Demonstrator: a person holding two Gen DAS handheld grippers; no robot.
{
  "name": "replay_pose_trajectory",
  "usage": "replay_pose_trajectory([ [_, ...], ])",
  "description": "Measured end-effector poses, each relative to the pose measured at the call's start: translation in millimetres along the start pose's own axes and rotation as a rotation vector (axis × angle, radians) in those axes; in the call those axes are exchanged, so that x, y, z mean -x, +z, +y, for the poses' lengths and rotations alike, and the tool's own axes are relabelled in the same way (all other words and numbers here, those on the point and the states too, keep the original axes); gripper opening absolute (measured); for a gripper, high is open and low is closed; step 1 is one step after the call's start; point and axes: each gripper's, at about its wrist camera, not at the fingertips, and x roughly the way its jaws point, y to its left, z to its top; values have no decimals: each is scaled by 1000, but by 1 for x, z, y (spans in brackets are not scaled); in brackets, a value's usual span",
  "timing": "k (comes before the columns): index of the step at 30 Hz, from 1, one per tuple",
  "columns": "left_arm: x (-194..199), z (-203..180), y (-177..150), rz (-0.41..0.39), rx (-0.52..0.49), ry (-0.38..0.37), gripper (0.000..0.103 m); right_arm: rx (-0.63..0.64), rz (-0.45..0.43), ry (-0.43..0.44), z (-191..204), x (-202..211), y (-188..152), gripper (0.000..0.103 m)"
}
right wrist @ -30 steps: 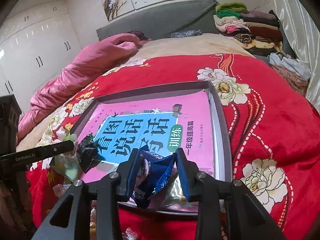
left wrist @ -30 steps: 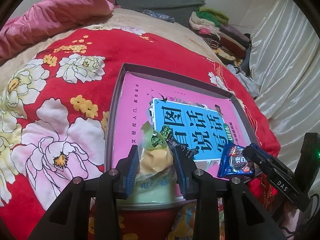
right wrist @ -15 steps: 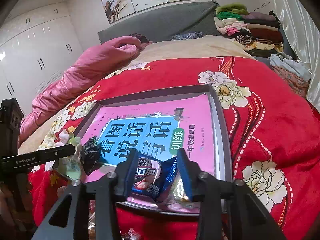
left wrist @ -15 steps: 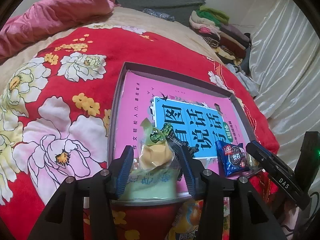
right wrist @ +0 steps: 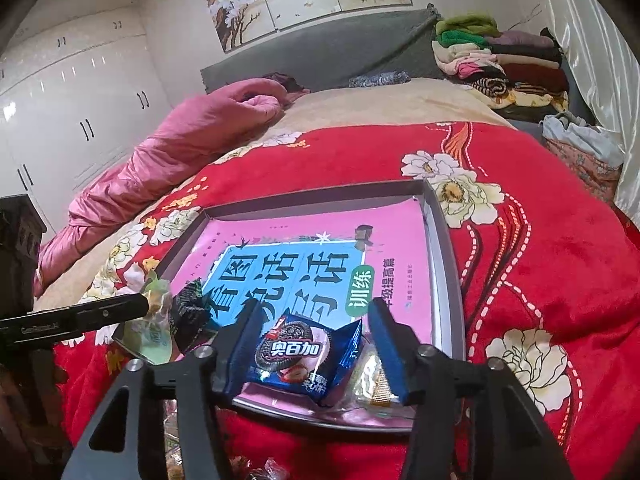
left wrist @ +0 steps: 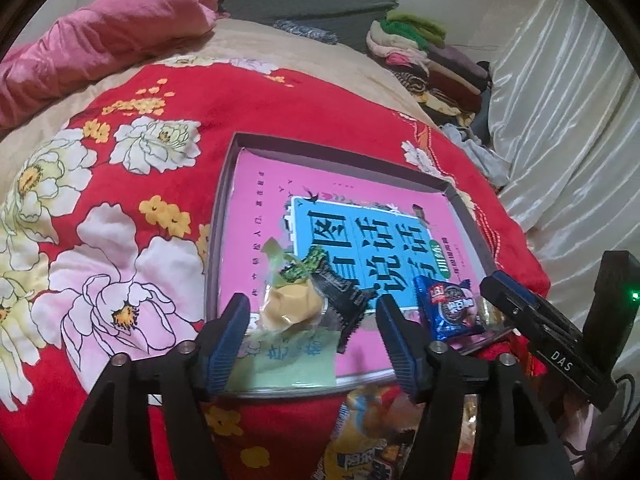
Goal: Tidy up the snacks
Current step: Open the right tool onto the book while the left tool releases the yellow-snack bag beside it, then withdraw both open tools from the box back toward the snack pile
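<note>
Snacks now lie loose in the grey tray (left wrist: 224, 216), since both grippers have let go within the last second, so this pair counts as delivered. At the tray's near left corner the left gripper (left wrist: 312, 324) stands wide open around the yellow candy (left wrist: 290, 306) and a black wrapper (left wrist: 340, 292) (both resting on the pink book (left wrist: 260, 204) lining the tray). Toward the tray's near right corner, the right gripper (right wrist: 312, 354) gapes over the blue cookie packet (right wrist: 300, 354). More wrapped snacks (left wrist: 368, 440) wait just outside the tray's front edge.

Pink quilt (right wrist: 160, 160), folded clothes (right wrist: 500, 60)
</note>
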Motion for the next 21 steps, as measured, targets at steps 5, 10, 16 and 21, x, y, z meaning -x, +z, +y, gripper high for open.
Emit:
replay_pose_trajectory([
  [5, 8, -5, 2, -10, -24, 3, 77, 2, -16, 6, 1, 3, 2, 62],
  [10, 12, -7, 2, -20, -29, 7, 80, 1, -24, 7, 1, 5, 2, 64],
  [16, 19, -8, 3, -38, -30, 12, 82, 1, -41, 5, 1, 9, 4, 69],
  [21, 24, -11, 1, -32, -47, 6, 82, 10, -62, 20, 3, 14, 6, 77],
])
